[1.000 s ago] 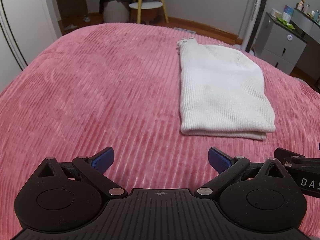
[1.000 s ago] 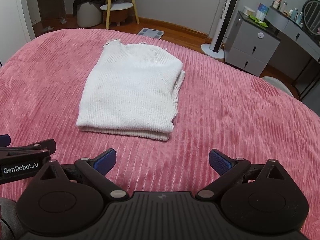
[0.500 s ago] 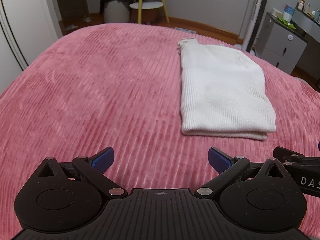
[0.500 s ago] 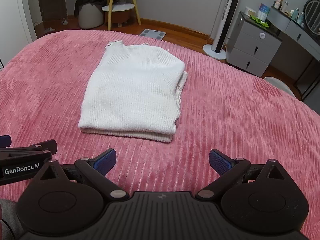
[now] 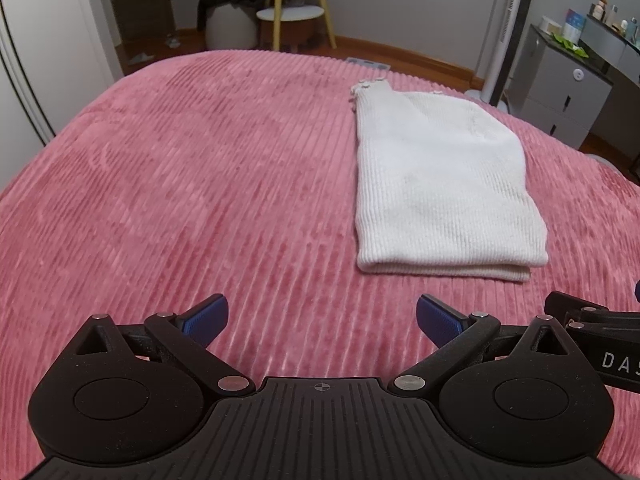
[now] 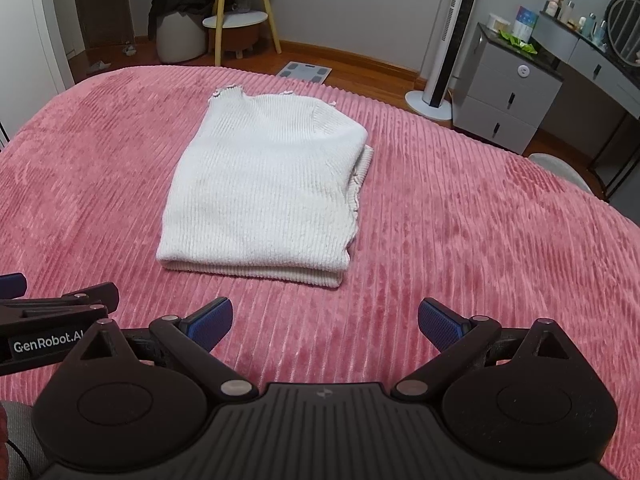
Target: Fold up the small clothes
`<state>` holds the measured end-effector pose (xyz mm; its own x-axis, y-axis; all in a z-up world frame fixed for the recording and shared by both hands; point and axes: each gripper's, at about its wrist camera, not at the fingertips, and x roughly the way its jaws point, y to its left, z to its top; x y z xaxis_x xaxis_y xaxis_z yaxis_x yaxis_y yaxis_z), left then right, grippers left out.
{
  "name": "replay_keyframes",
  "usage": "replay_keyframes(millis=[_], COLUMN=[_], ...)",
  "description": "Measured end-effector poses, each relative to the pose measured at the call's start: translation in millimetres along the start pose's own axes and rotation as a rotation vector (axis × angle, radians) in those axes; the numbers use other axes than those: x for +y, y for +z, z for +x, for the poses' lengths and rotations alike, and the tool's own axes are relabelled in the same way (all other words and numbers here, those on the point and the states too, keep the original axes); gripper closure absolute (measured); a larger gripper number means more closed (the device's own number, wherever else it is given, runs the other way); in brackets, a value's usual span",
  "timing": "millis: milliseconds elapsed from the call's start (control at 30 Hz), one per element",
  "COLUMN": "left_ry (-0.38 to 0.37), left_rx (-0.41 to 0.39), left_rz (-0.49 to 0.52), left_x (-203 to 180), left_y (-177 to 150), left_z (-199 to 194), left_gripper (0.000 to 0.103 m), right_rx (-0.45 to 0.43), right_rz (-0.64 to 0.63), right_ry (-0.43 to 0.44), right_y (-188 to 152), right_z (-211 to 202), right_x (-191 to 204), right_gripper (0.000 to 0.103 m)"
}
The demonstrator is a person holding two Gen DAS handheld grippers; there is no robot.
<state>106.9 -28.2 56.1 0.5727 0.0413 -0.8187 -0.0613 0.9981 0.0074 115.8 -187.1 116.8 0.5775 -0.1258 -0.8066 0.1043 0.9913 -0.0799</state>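
Although the white knit top (image 6: 264,192) already lies folded into a compact rectangle on the pink ribbed bedspread (image 6: 460,240), its doubled edge toward the near side and its neckline at the far end, it has sat untouched over the past second; only the views have drifted back a little, so it reads slightly farther off. That suggests the fold is finished and the hands are retreating. The right gripper (image 6: 325,322) hangs just near of the garment, jaws spread wide and empty. The left gripper (image 5: 322,320) hovers over bare bedspread to the left of the garment, equally wide, holding nothing
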Motion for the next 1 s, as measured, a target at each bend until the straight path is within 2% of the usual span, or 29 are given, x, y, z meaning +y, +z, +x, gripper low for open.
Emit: replay_keyframes(millis=[1000], left_ry=[0.009], left_rx=[-0.023], left_rz=[-0.001], left_x=[0.2], left_y=[2.0], left_z=[-4.4], left_gripper=[0.000], right_rx=[-0.024], right_rz=[-0.004], right_ry=[0.016], right_y=[2.1], right_z=[-7.7], right_x=[0.1], right_gripper=[0.004])
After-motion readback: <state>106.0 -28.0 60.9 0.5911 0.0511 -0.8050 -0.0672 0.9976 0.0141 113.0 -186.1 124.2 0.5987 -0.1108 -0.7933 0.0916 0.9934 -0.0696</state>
